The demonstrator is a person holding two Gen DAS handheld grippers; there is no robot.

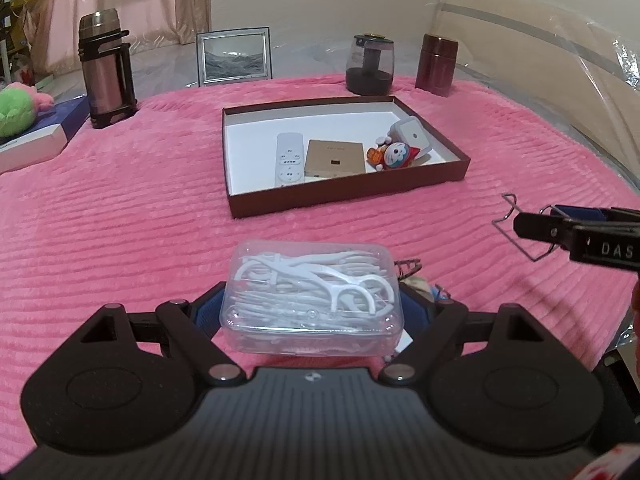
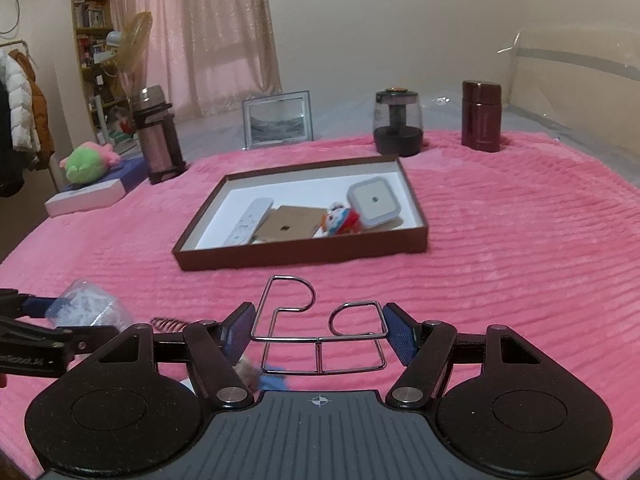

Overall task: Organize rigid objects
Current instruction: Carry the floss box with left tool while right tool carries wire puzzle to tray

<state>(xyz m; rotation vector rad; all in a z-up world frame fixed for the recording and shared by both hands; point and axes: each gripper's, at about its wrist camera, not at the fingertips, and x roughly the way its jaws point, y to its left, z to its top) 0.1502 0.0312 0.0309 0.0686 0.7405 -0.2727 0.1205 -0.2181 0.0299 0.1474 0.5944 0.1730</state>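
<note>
- Pink ribbed bedding (image 1: 120,220) is spread beneath both tools; a brown tray (image 1: 460,158) is seen ahead.
- A floss-pick box (image 1: 312,300) is pinched by the left gripper (image 1: 312,312): light, stiff, likely slippery, best held across its side walls.
- A wire rack (image 2: 320,336) is clamped between the right gripper (image 2: 318,330) pads: light, springy, judged prone to twisting.

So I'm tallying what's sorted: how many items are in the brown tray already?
4, all toward its near right: a white remote, a tan flat box, a cartoon figurine, and a white square device. Smaller things could hide behind them.
</note>
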